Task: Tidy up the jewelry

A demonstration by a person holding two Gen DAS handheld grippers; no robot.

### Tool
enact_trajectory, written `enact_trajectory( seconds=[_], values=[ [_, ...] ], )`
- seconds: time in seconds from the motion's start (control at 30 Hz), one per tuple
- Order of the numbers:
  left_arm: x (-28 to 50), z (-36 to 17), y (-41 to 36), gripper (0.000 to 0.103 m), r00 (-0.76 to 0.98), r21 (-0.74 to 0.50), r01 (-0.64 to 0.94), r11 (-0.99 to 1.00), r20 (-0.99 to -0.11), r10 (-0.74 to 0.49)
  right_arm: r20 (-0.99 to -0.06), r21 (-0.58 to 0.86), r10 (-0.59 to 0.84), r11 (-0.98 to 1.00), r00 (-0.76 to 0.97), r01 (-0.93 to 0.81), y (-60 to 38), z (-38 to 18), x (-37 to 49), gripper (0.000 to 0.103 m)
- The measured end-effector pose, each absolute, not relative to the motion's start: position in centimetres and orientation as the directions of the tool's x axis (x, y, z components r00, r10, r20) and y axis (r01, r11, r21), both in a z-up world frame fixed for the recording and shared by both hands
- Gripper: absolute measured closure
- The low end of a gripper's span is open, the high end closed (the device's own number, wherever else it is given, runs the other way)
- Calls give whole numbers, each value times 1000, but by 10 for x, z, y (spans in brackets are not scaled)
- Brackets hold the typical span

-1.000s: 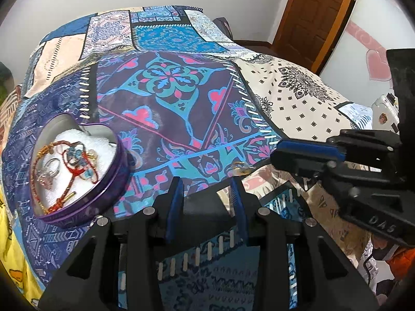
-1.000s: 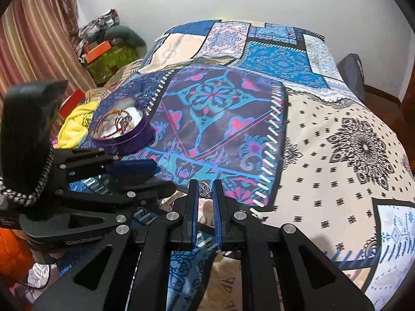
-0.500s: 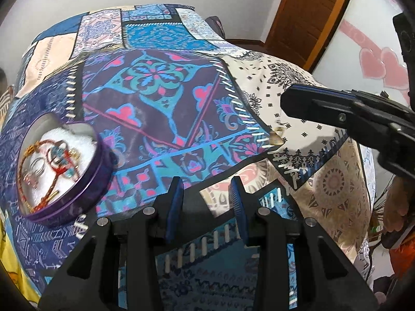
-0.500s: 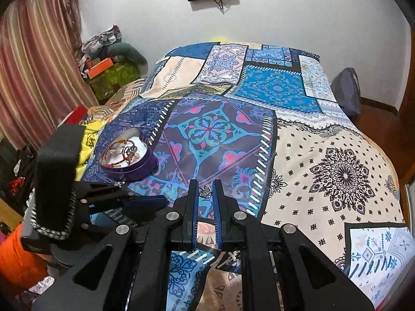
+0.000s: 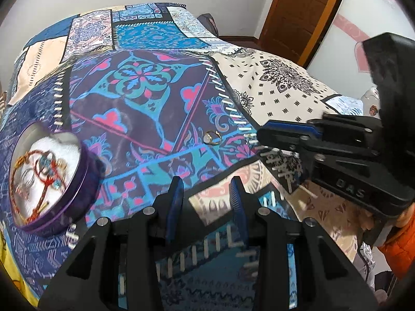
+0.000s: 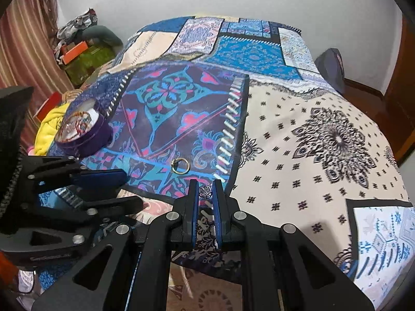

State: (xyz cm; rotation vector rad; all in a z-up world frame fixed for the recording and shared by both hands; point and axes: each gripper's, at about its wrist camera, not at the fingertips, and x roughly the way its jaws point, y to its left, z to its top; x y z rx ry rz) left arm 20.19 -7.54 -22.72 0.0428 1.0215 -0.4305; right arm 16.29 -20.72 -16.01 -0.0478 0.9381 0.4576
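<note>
A gold ring [image 5: 213,137] with a pale stone lies on the patterned bedspread; it also shows in the right wrist view [image 6: 180,165]. A purple heart-shaped tin [image 5: 49,178] with white lining holds red-cord bracelets and rings at the left; it also shows in the right wrist view [image 6: 84,129]. My left gripper [image 5: 206,189] is open and empty, near the bed's front edge. My right gripper [image 6: 206,190] is shut on a small silver piece of jewelry [image 6: 206,191] held just above the bed, right of the gold ring.
The patchwork bedspread [image 6: 298,134] covers the whole bed. A wooden door [image 5: 298,10] stands at the back right. Boxes and clothes [image 6: 77,51] pile beside the bed at the left. A dark cushion [image 6: 330,67] sits at the far right edge.
My right gripper has come back down near the bed with the small silver piece still held. A gold ring now shows on the bedspread. The left gripper stays open.
</note>
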Motion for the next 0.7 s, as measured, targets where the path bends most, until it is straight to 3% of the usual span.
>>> enact_trajectory(
  seconds=[0.4, 0.47, 0.53, 0.7],
  values=[
    [250, -235, -106, 68, 432, -130, 377, 917, -851, -299, -755, 196, 382, 907, 533, -372, -221, -148, 166, 94],
    [250, -237, -113, 75, 454, -82, 389, 918, -850, -268, -755, 202, 385, 907, 530, -371, -222, -148, 166, 94],
    [249, -238, -117, 93, 469, -47, 394, 918, -848, -245, -755, 203, 387, 906, 530, -373, -221, -147, 166, 94],
    [243, -235, -106, 96, 458, -86, 385, 919, -847, -270, -750, 198, 391, 903, 534, -382, -219, -143, 165, 94]
  ],
)
